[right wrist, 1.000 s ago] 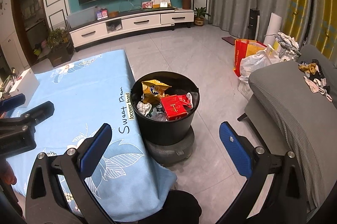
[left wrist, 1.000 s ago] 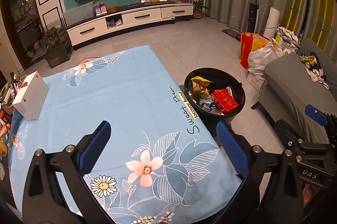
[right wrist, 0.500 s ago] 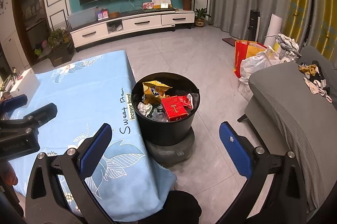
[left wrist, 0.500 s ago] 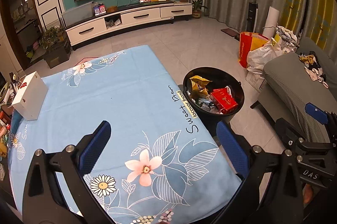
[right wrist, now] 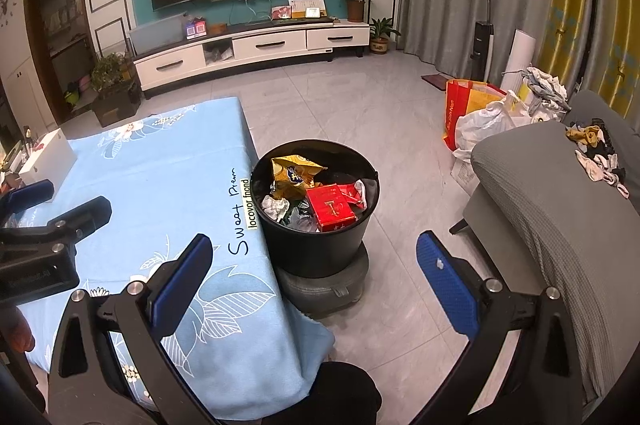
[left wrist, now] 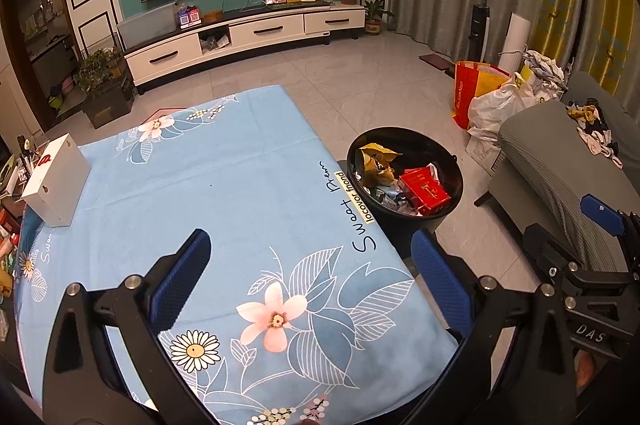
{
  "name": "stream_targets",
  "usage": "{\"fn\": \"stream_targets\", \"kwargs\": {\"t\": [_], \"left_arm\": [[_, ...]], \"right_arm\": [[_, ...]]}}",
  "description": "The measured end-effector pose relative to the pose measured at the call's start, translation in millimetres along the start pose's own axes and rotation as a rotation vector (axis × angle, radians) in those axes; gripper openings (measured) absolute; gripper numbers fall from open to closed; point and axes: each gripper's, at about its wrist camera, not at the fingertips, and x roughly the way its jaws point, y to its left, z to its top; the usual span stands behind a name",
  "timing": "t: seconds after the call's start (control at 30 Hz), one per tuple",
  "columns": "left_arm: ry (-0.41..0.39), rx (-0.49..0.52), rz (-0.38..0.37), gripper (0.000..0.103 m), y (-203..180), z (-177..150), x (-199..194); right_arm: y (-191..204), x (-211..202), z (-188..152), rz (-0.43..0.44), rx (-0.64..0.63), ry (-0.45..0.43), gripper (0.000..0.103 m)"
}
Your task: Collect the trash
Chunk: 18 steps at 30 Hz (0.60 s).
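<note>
Two grippers, both empty, both with jaws spread wide.

Left gripper (left wrist: pixel 308 277): you hold it above the blue floral tablecloth (left wrist: pixel 208 193), blue pads apart, nothing between them. Cloth under it is bare; the only item on it is a white box (left wrist: pixel 56 181) at the far left edge, well apart from your tongs. Whether that box counts as trash cannot be told.

Right gripper (right wrist: pixel 312 265): you hold it off the table's right edge, over the tiled floor, blue pads apart, nothing between them.

Black bin (right wrist: pixel 316 225): stands on the floor on a dark round base (right wrist: pixel 324 285), just beside the cloth's right edge. It lies straight ahead of your right gripper and slightly below it; from your left gripper it lies ahead and off to the right. Your right hand is the nearer one.

Bin contents: yellow snack bag (right wrist: pixel 294 173), red carton (right wrist: pixel 330 207), crumpled white paper (right wrist: pixel 276 207), other wrappers. Trash sits inside the rim.

Loose trash on the table: none visible in either view. Judgement: collecting looks close to done; any remaining piece lies outside these frames.
</note>
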Motion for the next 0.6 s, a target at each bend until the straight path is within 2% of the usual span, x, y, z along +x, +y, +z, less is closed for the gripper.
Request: {"fn": "stream_targets", "kwargs": {"t": [0.6], "left_arm": [[0.002, -0.002, -0.001, 0.100, 1.1, 0.1, 0.4]], "right_arm": [[-0.6, -3.3, 4.1, -0.004, 0.001, -0.001, 0.100]]}}
